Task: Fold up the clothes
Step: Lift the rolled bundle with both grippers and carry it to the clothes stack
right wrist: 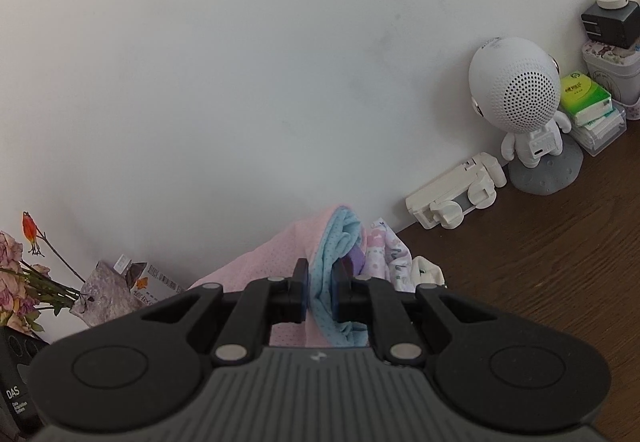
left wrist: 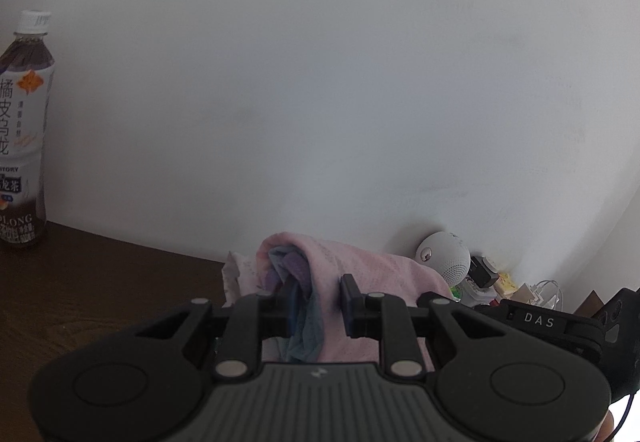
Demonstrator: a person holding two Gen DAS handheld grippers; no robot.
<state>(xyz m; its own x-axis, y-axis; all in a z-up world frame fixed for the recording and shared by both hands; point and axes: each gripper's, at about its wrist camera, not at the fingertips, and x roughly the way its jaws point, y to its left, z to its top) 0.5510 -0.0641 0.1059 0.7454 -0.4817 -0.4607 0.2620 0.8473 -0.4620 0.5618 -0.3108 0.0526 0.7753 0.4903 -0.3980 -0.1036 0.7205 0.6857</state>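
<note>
Both grippers are pointing forward toward a white wall (left wrist: 320, 82), each one holding an end of the same pink garment (left wrist: 360, 274) above a dark wooden table (left wrist: 80, 282).

The left gripper (left wrist: 316, 312) is pinching a bunched fold of the garment, where blue and purple fabric is showing inside the pink. Its jaws are standing fairly wide, and the cloth is filling only a part of the gap, so how firmly it is gripping is hard to tell. The right gripper (right wrist: 322, 296) is closing its jaws tightly on a light blue dotted edge of the cloth, with pink mesh hanging at the left of it.

The lower part of the garment is hiding behind the gripper bodies in both views. A small patterned cloth (right wrist: 386, 258) is lying behind it near the wall, only partly visible. An oolong tea bottle (left wrist: 24, 130) is standing at the far left, cut by the frame edge. A white robot-shaped speaker (right wrist: 520, 102) is standing at the right, near the wall.
</note>
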